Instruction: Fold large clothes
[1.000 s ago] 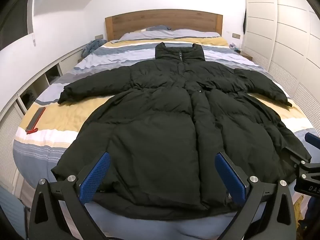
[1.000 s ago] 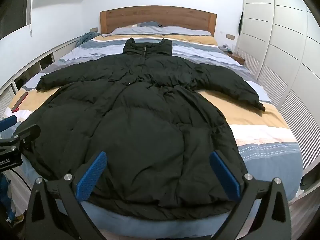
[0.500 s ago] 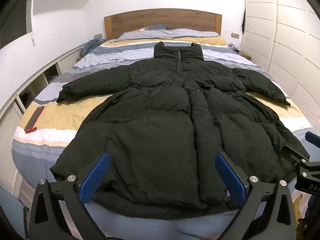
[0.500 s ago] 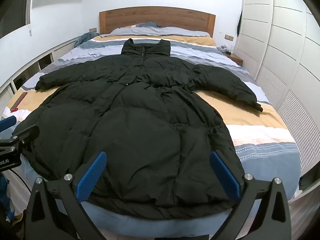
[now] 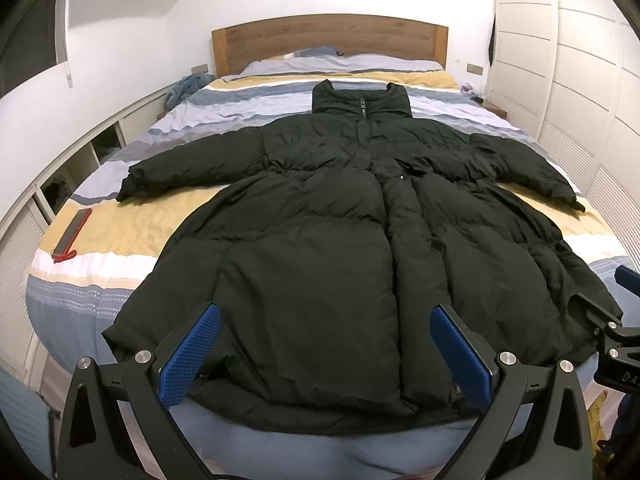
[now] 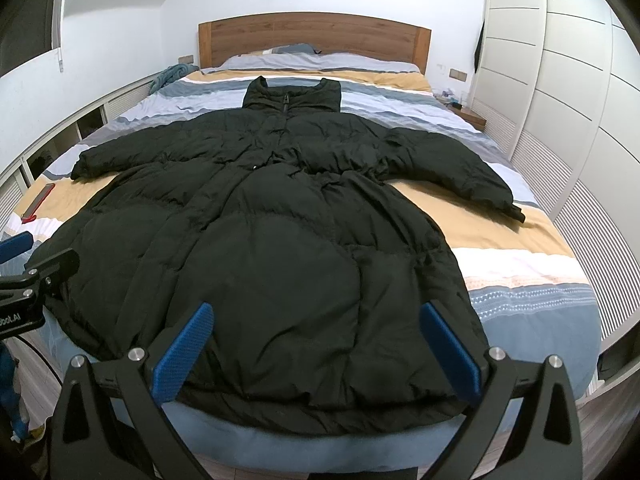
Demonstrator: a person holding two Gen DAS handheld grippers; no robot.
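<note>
A long black puffer coat (image 5: 340,248) lies flat and zipped on the striped bed (image 5: 120,232), collar toward the headboard, sleeves spread out, hem at the foot edge. It also shows in the right wrist view (image 6: 272,256). My left gripper (image 5: 326,350) is open and empty, hovering just before the hem. My right gripper (image 6: 316,346) is open and empty, just before the hem's right half. The right gripper shows at the edge of the left wrist view (image 5: 616,328); the left gripper shows in the right wrist view (image 6: 28,276).
A red-and-black flat object (image 5: 72,236) lies on the bed's left side. A blue cloth (image 5: 188,84) sits by the headboard (image 5: 328,40). White wardrobe doors (image 6: 560,80) line the right; low shelving (image 5: 48,184) lines the left.
Both grippers have shifted very slightly; the coat sits a little lower and closer in both views. Nothing was grasped.
</note>
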